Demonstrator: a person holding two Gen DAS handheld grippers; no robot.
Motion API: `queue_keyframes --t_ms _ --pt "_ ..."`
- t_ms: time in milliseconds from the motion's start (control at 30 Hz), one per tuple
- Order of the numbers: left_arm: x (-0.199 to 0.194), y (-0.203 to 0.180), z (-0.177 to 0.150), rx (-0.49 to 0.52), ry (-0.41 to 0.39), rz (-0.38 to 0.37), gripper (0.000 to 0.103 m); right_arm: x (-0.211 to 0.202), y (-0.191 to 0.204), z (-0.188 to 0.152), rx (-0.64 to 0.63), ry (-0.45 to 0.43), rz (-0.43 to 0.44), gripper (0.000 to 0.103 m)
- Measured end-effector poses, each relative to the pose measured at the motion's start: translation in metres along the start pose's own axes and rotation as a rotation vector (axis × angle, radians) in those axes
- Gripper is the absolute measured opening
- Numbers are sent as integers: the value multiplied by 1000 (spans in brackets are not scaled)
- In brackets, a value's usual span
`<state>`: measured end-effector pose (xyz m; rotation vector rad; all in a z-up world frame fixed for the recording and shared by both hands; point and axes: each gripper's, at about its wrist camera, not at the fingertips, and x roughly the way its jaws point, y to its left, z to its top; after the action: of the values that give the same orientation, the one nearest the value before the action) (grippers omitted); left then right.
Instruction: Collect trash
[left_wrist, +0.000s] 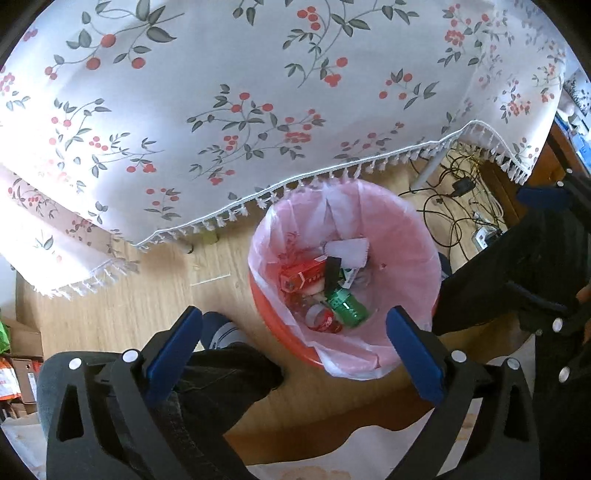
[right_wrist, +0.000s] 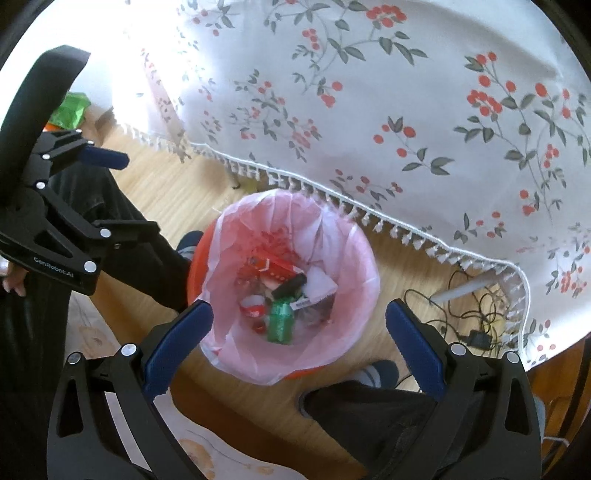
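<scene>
Below both grippers: trash bin, green bottle inside; left jaws wide, right jaws wide, empty.

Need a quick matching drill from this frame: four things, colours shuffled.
Things:
1. bin liner
2. bottle
3. carton
4. fingers

Colours:
a. blue
b. red
c. pink
d. green

Pairs: 1-c, 2-d, 3-b, 4-a
</scene>
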<state>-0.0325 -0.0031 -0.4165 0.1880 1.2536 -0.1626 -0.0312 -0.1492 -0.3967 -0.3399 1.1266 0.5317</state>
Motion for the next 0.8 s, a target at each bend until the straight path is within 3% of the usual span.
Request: queue_keyframes --t_ms 100,367,800 --pt "5 1 -3 5 21 61 98 4 -4 -2 27 13 -10 97" --pt "1 4 -8 -21 3 -53 98 13 -3 -9 18 49 -26 97" --pt "7 9 -8 -63 35 -39 98 18 -2 -9 4 75 -12 97"
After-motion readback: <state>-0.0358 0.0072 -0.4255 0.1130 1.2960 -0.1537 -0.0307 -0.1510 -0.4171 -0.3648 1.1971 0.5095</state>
